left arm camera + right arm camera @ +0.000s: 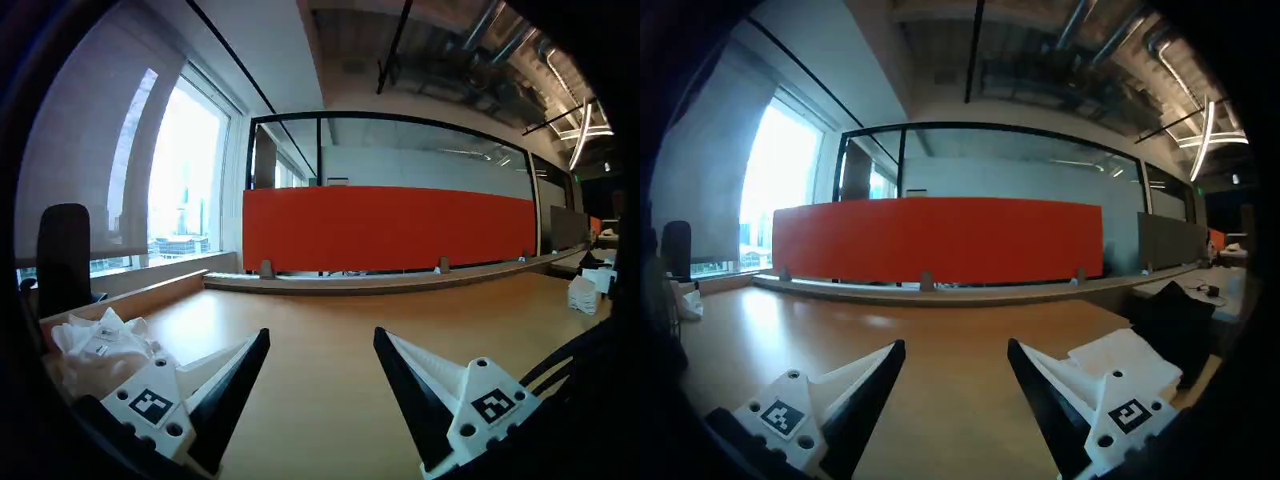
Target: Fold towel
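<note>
A pale wooden surface (344, 344) runs to an orange divider panel (388, 228) with glass partitions (416, 152) above. Daylight pours through a tall window (188, 184) at the left, near a black chair (64, 252). Exposed pipes (488, 48) and strip lights (584, 132) cross the ceiling.

No words or numbers can be read; square coded markers (151, 404) are printed on the fingers (448, 384).

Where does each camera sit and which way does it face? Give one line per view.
Left gripper view: on the left gripper, shown open, low over the wooden table, facing the orange partition; crumpled white towels at left.
Right gripper view: on the right gripper, open, facing that partition; folded white towels at right.
Shared: table, partition, window.
</note>
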A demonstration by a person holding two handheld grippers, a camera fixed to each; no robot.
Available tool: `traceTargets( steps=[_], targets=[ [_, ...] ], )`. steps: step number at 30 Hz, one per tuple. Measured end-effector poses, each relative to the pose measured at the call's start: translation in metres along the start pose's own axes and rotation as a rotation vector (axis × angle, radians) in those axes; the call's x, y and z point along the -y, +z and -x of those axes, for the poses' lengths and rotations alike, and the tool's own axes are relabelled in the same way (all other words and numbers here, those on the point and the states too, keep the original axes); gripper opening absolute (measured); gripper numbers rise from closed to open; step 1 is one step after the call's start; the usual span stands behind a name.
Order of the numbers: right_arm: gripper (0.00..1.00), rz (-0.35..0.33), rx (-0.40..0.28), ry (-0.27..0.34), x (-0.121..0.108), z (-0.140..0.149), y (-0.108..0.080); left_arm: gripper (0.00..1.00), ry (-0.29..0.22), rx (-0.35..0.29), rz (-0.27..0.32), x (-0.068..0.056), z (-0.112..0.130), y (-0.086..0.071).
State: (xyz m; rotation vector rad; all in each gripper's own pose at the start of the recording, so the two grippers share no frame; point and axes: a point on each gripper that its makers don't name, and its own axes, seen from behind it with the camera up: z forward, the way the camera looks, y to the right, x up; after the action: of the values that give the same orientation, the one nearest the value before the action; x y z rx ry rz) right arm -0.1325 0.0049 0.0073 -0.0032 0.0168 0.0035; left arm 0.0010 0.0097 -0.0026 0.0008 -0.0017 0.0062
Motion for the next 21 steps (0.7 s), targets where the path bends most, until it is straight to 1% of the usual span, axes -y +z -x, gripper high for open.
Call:
traceTargets(
  steps=[21],
  targets=[
    [0.99, -0.008, 0.001, 0.000, 0.0027, 0.0019, -0.0019, 0.96, 0.000, 0.000, 0.000, 0.0014, 0.0004, 0.0003]
  ],
)
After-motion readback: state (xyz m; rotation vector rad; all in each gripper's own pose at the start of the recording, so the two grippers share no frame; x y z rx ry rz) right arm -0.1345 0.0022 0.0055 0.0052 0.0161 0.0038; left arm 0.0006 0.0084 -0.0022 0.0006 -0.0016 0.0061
